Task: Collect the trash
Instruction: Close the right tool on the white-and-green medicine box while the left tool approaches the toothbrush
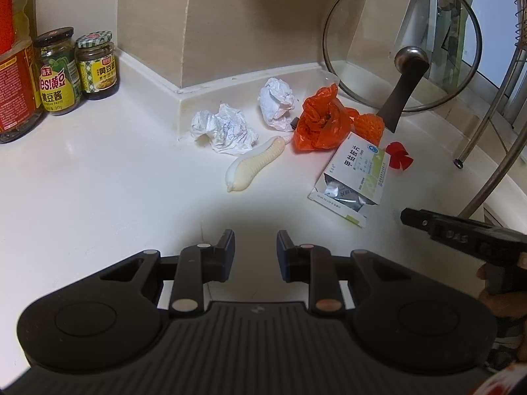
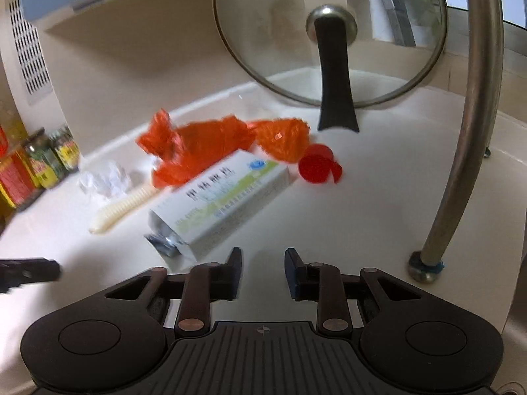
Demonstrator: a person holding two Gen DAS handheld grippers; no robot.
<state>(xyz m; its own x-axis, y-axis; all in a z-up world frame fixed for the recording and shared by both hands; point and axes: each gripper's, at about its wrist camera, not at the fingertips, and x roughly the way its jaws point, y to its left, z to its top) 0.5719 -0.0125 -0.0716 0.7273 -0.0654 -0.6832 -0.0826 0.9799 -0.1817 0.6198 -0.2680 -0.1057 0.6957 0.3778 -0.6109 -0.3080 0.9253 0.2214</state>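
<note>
Trash lies on a white counter (image 1: 98, 171): two crumpled white papers (image 1: 224, 128) (image 1: 276, 103), a cream ribbed wrapper (image 1: 255, 164), an orange plastic bag (image 1: 318, 121), an orange net (image 1: 370, 125), a red cap (image 1: 398, 155) and an opened medicine box (image 1: 354, 172). My left gripper (image 1: 256, 245) hovers short of the pile, open with a narrow gap and nothing in it. In the right wrist view the box (image 2: 224, 200) lies just ahead and left of my right gripper (image 2: 263, 265), which is open and empty. The bag (image 2: 197, 151), net (image 2: 283, 140) and cap (image 2: 318, 166) lie behind the box.
A glass pot lid (image 1: 402, 42) leans against the wall behind the trash. Sauce jars (image 1: 59, 72) stand at the far left. A metal rack's leg (image 2: 461, 164) comes down on the right. The right gripper's finger (image 1: 438, 225) and a hand show at the left view's right edge.
</note>
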